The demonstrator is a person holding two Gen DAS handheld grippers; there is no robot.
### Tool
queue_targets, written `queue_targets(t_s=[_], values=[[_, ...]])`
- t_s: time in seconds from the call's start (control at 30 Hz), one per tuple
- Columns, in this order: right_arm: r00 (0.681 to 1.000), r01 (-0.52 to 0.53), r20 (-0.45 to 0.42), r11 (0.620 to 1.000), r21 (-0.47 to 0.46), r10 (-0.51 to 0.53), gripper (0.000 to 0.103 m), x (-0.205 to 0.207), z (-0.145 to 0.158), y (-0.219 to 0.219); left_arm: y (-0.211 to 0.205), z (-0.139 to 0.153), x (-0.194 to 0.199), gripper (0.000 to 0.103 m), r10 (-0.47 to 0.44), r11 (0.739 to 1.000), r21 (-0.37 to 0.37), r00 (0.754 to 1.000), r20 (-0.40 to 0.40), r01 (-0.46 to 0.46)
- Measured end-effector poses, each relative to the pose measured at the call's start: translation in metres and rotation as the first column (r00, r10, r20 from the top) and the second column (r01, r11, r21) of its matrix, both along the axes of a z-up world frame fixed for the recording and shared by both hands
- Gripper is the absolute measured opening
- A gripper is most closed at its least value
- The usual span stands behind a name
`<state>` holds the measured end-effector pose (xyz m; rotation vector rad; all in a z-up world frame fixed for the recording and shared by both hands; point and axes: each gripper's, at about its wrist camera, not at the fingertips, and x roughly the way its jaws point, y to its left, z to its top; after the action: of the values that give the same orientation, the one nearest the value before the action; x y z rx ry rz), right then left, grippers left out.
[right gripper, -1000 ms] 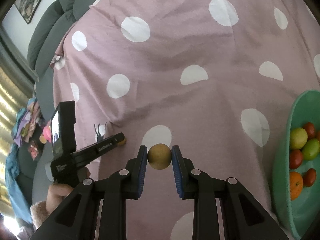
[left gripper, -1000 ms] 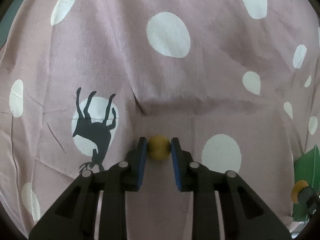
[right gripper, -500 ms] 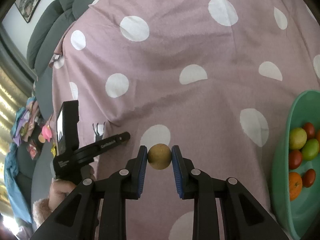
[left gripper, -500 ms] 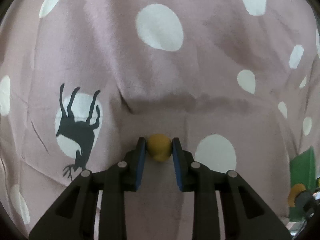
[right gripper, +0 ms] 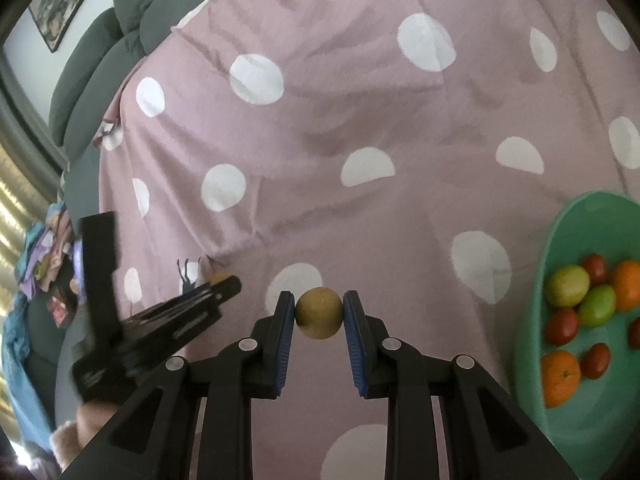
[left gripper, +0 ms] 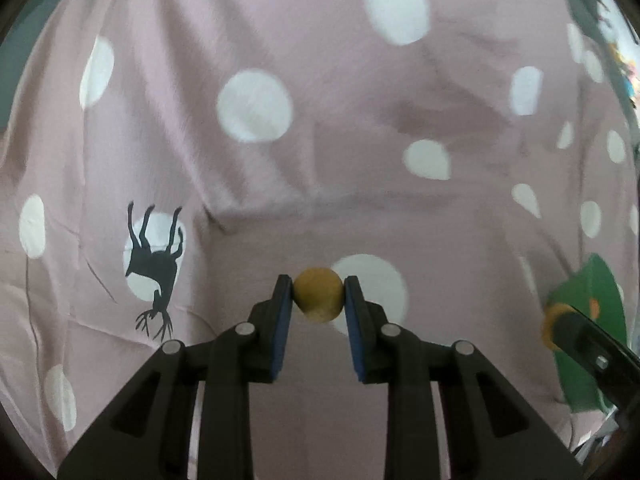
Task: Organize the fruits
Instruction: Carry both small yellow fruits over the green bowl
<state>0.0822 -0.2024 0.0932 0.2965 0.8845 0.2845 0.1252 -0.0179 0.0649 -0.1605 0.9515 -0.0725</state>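
Note:
My left gripper is shut on a small round yellow-brown fruit, held above the pink dotted cloth. My right gripper is shut on another round yellow-brown fruit. A green bowl at the right of the right wrist view holds oranges, green fruits and small red fruits. The left gripper also shows at the lower left of the right wrist view. The right gripper with its fruit shows at the right edge of the left wrist view, in front of the bowl.
The pink cloth with white dots and deer prints covers the whole surface and is creased. A grey sofa stands at the far left, with a heap of coloured clothes below it.
The left gripper has swung right and lifted with its fruit, so the cloth pattern has shifted left. The right gripper has shifted slightly, bringing more of the bowl into view.

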Motion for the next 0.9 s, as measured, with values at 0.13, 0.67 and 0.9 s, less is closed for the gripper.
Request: queue_targets(t_s=[0.13,0.67,0.9], values=[[0.999,0.027,0.027,1.0,-0.01,-0.027,0.027,-0.006,0.007,-0.009,-0.007,0.028,-0.023,0.026,-0.044,0.999,-0.024,0.996,0.074,0.045],[0.978,0.16,0.145,0.985,-0.069,-0.149,0.027,-0.04,0.034,-0.045,-0.063,0.082,-0.084,0.026,-0.231,0.973,0.037,0.94,0.252,0.229],[0.948,0.267,0.201,0.96,-0.089,-0.245,0.027,-0.058,0.049,-0.078,-0.102,0.09,-0.094,0.026,-0.308,0.95,0.05,0.91,0.277,0.307]])
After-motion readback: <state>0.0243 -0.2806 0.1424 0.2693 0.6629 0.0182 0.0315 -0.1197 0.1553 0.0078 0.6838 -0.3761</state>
